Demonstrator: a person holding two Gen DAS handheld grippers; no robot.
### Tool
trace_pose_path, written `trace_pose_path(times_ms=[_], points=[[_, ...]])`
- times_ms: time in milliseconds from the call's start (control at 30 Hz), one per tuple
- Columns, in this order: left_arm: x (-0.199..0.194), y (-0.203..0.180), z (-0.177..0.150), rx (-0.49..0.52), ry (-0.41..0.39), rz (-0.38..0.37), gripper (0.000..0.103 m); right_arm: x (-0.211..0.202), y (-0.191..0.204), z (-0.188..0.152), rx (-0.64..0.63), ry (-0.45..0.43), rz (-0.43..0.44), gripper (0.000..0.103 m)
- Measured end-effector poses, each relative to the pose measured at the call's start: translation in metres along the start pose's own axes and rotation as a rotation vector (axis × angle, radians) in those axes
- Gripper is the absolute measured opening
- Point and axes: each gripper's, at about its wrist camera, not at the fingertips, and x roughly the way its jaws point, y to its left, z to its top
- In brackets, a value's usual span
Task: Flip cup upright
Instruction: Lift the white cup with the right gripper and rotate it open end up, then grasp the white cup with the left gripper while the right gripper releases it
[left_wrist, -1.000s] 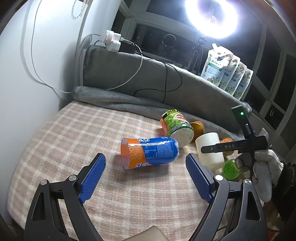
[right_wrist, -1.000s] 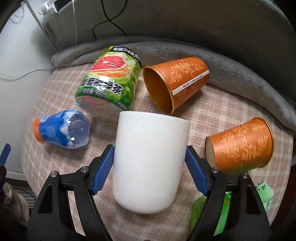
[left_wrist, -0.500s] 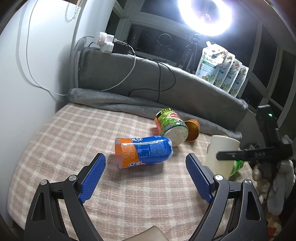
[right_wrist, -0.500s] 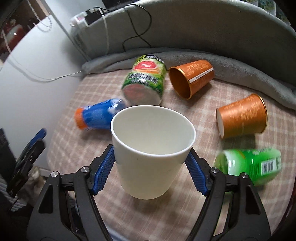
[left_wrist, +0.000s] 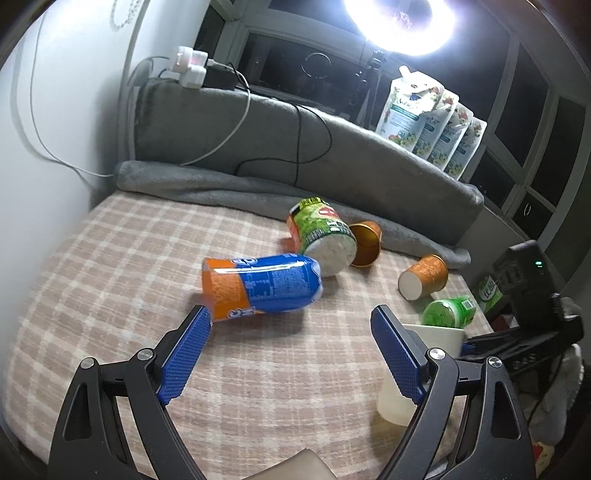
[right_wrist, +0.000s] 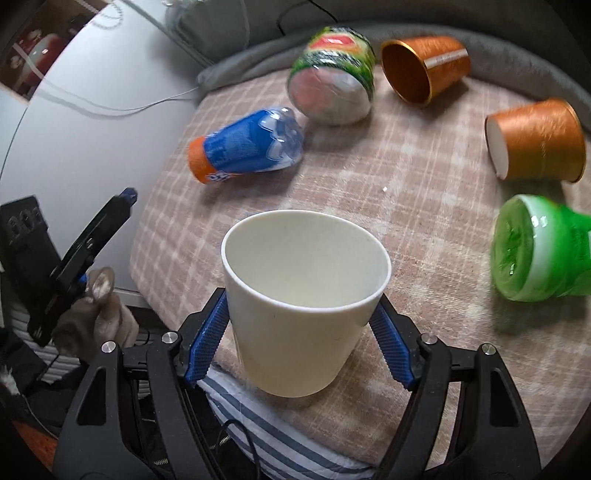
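Note:
The white cup (right_wrist: 303, 306) stands mouth-up near the front edge of the checked cloth, with my right gripper (right_wrist: 301, 339) shut on its sides just below the rim. The left wrist view shows the same cup (left_wrist: 424, 369) at the lower right, partly hidden behind the right finger of my left gripper (left_wrist: 291, 350). That left gripper is open with nothing between its blue pads, hovering in front of a blue and orange bottle (left_wrist: 262, 288) lying on its side.
Lying on the cloth are a green grapefruit-label can (right_wrist: 332, 77), two orange cups (right_wrist: 424, 66) (right_wrist: 535, 140) and a green bottle (right_wrist: 539, 247). A grey blanket roll (left_wrist: 258, 188) with cables lines the back. A white wall (left_wrist: 44, 147) stands at the left.
My right gripper has carried the cup down and toward the front edge, mouth kept upward; a second ago it was bottom-up. My left gripper shifted slightly closer to the blue bottle.

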Motion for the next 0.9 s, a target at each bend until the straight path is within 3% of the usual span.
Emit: trace_pose_path(times_ms=[267,533,667,900], points=[[0.005,-0.007,-0.002,-0.003,0.041,-0.052,0.088,0.013,-0.022,0.011,0.096,-0.025,0.051,0.078],[0.021,-0.018,-0.004,-0.018,0.14,-0.151,0.088,0.016,-0.026,0.015,0.112,-0.098,0.064,0.082],[0.033,-0.021,-0.002,-0.051,0.209,-0.204,0.088,-0.005,-0.024,0.007,0.105,-0.183,0.063,0.084],[0.065,-0.029,-0.003,-0.13,0.372,-0.315,0.088,-0.051,-0.011,-0.025,0.084,-0.376,-0.068,0.084]])
